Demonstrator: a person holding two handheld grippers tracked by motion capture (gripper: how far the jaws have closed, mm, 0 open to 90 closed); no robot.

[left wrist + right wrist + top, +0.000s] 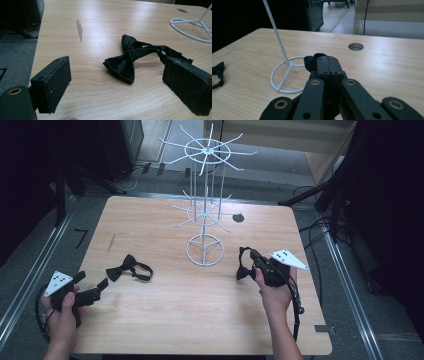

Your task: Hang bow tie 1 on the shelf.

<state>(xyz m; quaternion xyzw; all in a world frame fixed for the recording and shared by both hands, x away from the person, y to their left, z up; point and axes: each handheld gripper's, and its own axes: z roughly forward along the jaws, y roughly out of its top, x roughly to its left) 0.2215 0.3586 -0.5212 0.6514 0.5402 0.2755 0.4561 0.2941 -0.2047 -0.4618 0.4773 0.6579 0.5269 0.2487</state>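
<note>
High view: the right hand-held gripper (248, 261) is clenched on a black bow tie (243, 268), lifted just off the tabletop (165, 320) to the right of the white wire rack (205, 200), whose round base (205, 250) stands near the middle. In the right gripper view the jaws stand pressed together with a fold of the dark fabric (310, 62) bulging past their tips. A second bow tie (128, 267) lies flat on the tabletop at the left, with the left hand-held gripper (92, 287) released just beside it; in the left gripper view its jaws stand wide apart, with that tie (125, 63) ahead of them and untouched. The work looks to be hanging the ties on the rack's thin arms. The risk I see is the grip: only a pinch of cloth seems caught, so the strap could dangle, snag on a lower prong or slip free. A sideways nudge against the light rack might also tip or spin it.
</note>
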